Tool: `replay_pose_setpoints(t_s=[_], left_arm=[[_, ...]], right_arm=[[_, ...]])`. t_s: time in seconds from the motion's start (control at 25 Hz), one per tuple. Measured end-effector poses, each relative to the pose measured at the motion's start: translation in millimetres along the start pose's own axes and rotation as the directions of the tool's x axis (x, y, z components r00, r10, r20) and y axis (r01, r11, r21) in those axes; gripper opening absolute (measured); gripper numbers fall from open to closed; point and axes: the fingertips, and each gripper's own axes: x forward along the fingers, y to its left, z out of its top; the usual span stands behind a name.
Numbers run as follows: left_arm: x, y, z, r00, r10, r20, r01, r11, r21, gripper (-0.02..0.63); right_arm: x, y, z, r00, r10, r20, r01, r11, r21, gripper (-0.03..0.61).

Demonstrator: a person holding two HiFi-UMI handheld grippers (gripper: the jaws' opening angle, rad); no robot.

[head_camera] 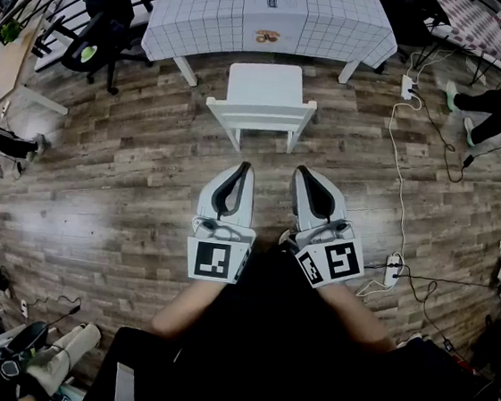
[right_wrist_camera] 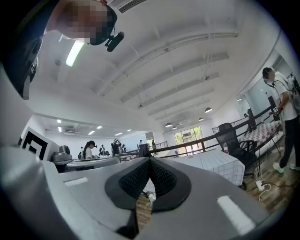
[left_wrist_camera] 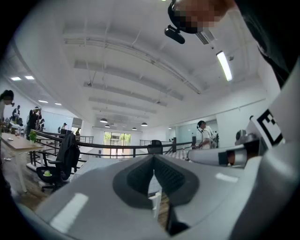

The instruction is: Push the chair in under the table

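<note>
A white chair (head_camera: 264,100) stands on the wood floor, pulled out from a table (head_camera: 272,13) covered by a white checked cloth; its backrest faces me. Both grippers are held side by side, level, just short of the backrest and apart from it. My left gripper (head_camera: 243,166) is shut with nothing between its jaws, and so is my right gripper (head_camera: 301,171). A sliver of the chair (left_wrist_camera: 156,202) shows through the left gripper view's jaw gap, and a bit of the chair (right_wrist_camera: 150,196) and the table (right_wrist_camera: 213,164) appear in the right gripper view.
Black office chairs (head_camera: 98,38) stand left of the table. White cables and a power strip (head_camera: 393,267) trail over the floor on the right, near a seated person's legs (head_camera: 495,102). More people and desks are far off in the room.
</note>
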Motion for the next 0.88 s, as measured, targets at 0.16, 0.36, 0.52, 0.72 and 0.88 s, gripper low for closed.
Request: replay_pose_setpoints(t_s=[0.16, 0.36, 0.52, 0.72, 0.88], left_arm=[[5, -11, 1, 1.0, 0.012, 0.011, -0.011, 1.0, -0.017, 0.008], [9, -17, 2, 0.998, 0.015, 0.055, -0.011, 0.996, -0.085, 0.008], [11, -19, 5, 0.996, 0.049, 0.073, -0.043, 0.996, -0.084, 0.008], [8, 4, 1, 0.984, 0.161, 0.078, -0.149, 0.979, -0.141, 0.009], [10, 9, -5, 0.975, 0.211, 0.071, -0.201, 0.972, -0.122, 0.008]], right_arm=[[-8, -9, 3, 1.0, 0.016, 0.011, -0.016, 1.0, -0.001, -0.005], [-20, -26, 7, 0.999, 0.018, 0.033, -0.018, 1.0, 0.013, -0.005], [-30, -45, 8, 0.999, 0.02, 0.034, -0.021, 0.999, 0.025, -0.003], [-44, -67, 4, 0.999, 0.03, 0.022, -0.03, 0.999, 0.028, -0.004], [-49, -87, 1, 1.0, 0.016, 0.027, -0.017, 0.999, 0.044, -0.003]])
